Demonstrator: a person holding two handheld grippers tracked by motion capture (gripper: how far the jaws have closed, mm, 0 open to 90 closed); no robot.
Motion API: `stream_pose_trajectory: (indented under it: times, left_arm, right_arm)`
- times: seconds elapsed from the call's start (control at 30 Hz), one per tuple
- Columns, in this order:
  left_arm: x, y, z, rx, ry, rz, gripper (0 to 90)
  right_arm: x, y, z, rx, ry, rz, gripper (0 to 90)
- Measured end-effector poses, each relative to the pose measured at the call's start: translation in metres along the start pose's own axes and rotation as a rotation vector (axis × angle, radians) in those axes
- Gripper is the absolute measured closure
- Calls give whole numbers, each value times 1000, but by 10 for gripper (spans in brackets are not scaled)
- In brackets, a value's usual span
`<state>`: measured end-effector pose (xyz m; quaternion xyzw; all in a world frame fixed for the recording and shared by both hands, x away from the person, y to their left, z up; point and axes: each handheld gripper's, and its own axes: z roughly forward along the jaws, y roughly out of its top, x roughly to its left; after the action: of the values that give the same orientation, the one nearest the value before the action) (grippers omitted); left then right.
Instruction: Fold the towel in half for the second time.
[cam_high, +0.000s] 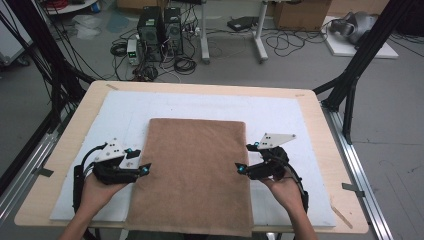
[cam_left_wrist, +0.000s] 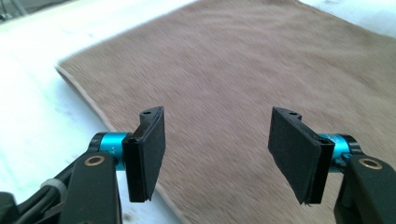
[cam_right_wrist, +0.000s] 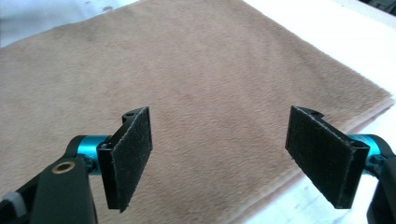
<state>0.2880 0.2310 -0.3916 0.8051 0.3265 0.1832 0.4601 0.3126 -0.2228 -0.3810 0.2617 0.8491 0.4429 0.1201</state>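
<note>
Two hands are entering at the desk's near edge, each carrying tongs. The left tongs (cam_high: 136, 160) are hovering at the left edge of a brown towel (cam_high: 192, 170), jaws standing apart with nothing between them; the right tongs (cam_high: 246, 157) are hovering at its right edge, jaws likewise apart and empty. The towel is lying flat on a white mat (cam_high: 280, 115), running from the desk's (cam_high: 320, 107) middle to its near edge, where it is overhanging slightly.
</note>
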Motion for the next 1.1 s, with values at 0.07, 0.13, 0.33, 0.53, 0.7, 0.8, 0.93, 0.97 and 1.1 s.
stream_pose_trajectory:
  times: [0.07,0.13,0.33,0.53,0.7,0.8,0.93,0.97,1.1]
  left_arm:
    - [5,8,1,1,11,12,365]
    - [12,19,5,-6,30,19,365]
    - [38,46,21,-1,68,-4,382]
    - [61,53,43,1,112,-45,408]
    - [74,43,63,55,133,-60,431]
    - [81,37,72,80,146,-78,429]
    - [87,29,85,124,164,-84,426]
    - [88,27,87,124,167,-93,427]
    - [93,18,98,172,169,-135,436]
  right_arm:
    - [-6,4,0,-1,-9,-1,219]
    - [-12,11,0,-11,-24,-2,219]
    - [-42,35,2,-24,-71,7,220]
    - [-69,43,22,-15,-109,26,231]
    - [-84,32,48,31,-136,60,244]
    - [-92,25,61,60,-156,74,267]
    - [-99,17,74,89,-166,100,304]
    - [-100,14,78,106,-170,108,305]
    - [-105,6,89,149,-175,134,322]
